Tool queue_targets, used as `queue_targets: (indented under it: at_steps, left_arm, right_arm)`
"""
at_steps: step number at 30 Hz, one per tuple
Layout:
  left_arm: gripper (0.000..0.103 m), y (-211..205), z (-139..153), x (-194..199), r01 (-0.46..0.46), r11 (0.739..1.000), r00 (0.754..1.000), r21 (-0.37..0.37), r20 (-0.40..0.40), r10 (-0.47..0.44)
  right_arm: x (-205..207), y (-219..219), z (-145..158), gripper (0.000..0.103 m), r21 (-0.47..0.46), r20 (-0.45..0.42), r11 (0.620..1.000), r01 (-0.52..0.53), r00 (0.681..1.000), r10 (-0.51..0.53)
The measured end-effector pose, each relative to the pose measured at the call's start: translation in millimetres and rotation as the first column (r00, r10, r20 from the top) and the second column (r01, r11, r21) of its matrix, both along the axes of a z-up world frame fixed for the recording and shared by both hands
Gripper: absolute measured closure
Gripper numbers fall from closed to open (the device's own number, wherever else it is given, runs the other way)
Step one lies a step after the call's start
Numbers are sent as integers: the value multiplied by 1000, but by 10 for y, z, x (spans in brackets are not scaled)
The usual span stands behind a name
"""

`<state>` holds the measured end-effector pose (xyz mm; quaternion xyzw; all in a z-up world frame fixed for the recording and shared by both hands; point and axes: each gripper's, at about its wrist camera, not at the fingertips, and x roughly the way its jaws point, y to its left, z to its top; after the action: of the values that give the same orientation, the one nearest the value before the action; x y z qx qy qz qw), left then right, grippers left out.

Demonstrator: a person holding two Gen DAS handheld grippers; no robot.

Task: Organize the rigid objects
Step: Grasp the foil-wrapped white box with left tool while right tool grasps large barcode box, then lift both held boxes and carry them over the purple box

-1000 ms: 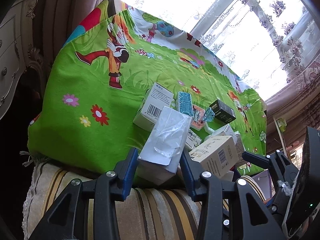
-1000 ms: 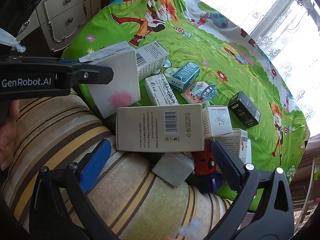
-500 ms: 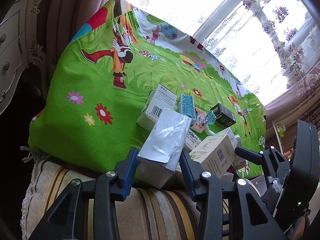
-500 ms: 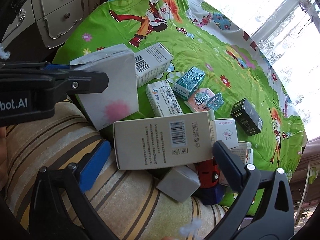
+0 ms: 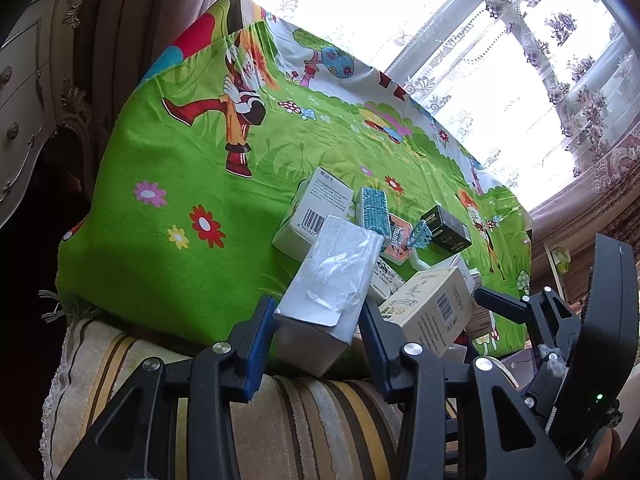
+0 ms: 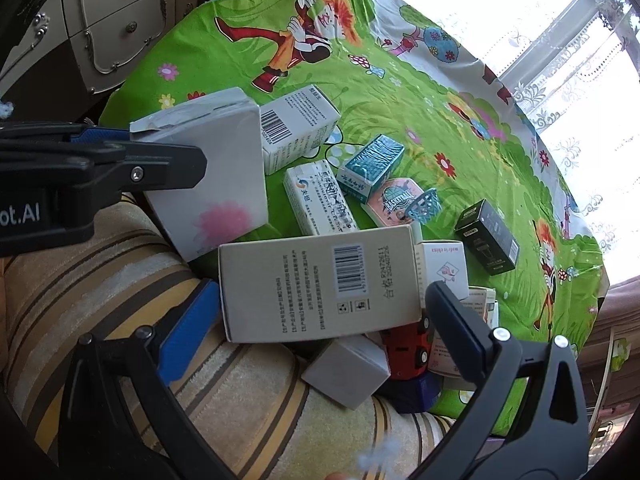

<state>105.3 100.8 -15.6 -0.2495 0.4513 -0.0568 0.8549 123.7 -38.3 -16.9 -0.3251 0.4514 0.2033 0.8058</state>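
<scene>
My left gripper (image 5: 316,307) is shut on a white box (image 5: 336,272) with a torn, taped top, tilted over the near edge of the green cloth. The right wrist view shows that box's (image 6: 216,176) pink flower print, with one left finger (image 6: 160,164) across its side. My right gripper (image 6: 322,286) is shut on a long beige barcode box (image 6: 304,300), which spans its jaws crosswise. In the left wrist view this beige box (image 5: 428,308) hangs just right of the white one, over the pile.
On the cartoon cloth (image 5: 160,220) lie a white barcode box (image 6: 298,128), a teal box (image 6: 370,164), a black box (image 6: 488,236), a pink basketball toy (image 6: 396,200), a red toy car (image 6: 408,348) and a grey box (image 6: 346,372). A striped cushion (image 6: 120,300) lies below, a dresser (image 6: 120,20) at left.
The right wrist view has tipped slightly, so the pile sits a little lower in it. Both boxes stay in their grips and the left gripper has kept still.
</scene>
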Motion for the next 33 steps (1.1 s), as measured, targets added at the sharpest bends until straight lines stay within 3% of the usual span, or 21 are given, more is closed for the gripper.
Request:
queue_targets:
  at_steps: [11,21,33]
  left_arm:
    - [59,-21,7,-8,3,1000,1000,12,4,-3]
    - [61,-80,236,-157,-24,998,996,63,90,18]
    - [61,-385,505,-269,15,993,990,116,136,-30]
  right_arm:
    - [36,-2,-113,1,8,-49,1000,-8,999,9]
    - [-49,-192,150,3,127,-3,992,22,1000,-22]
    - [-157,-721,534,3,271,38,955,121,990,-136]
